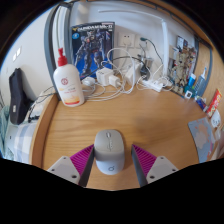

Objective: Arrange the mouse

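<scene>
My gripper sits low in the frame, fingers spread apart with the grey mouse between the pink pads; I cannot tell if they touch its sides. The mouse rests on the wooden desk, lower centre. Upper left: a white bottle with red cap. Top centre: a robot-figure box and tangled white cables.
</scene>
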### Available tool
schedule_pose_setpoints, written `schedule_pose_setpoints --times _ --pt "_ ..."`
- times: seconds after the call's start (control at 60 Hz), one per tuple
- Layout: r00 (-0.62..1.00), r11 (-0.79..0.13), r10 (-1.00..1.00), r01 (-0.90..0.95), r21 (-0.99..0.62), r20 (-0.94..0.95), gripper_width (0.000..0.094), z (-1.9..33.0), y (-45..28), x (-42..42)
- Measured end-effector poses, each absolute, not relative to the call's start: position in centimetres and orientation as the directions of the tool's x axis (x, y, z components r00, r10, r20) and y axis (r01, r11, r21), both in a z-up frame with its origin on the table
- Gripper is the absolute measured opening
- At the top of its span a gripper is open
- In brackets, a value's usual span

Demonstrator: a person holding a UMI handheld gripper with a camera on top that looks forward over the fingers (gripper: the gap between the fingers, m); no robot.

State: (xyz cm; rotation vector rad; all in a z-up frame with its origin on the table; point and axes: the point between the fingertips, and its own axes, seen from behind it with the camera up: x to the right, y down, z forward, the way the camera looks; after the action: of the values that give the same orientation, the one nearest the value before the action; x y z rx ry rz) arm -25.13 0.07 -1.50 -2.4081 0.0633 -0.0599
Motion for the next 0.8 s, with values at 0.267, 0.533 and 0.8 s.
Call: schedule_pose_setpoints --times 0.267,0.533,0.8 --pt "0.992 -0.732 -0.123 -0.087 -0.676 0.005 0.0583 -1.7 2.4 -23.5" --pt "0.983 -0.68 -0.177 -0.159 -0.716 -0.05 0.0385 -1.6 2.4 -23.1" --pt "0.998 -0.704 -0.023 -0.058 -0.708 -0.058 0.0363 -1.7 2.7 -23.6"
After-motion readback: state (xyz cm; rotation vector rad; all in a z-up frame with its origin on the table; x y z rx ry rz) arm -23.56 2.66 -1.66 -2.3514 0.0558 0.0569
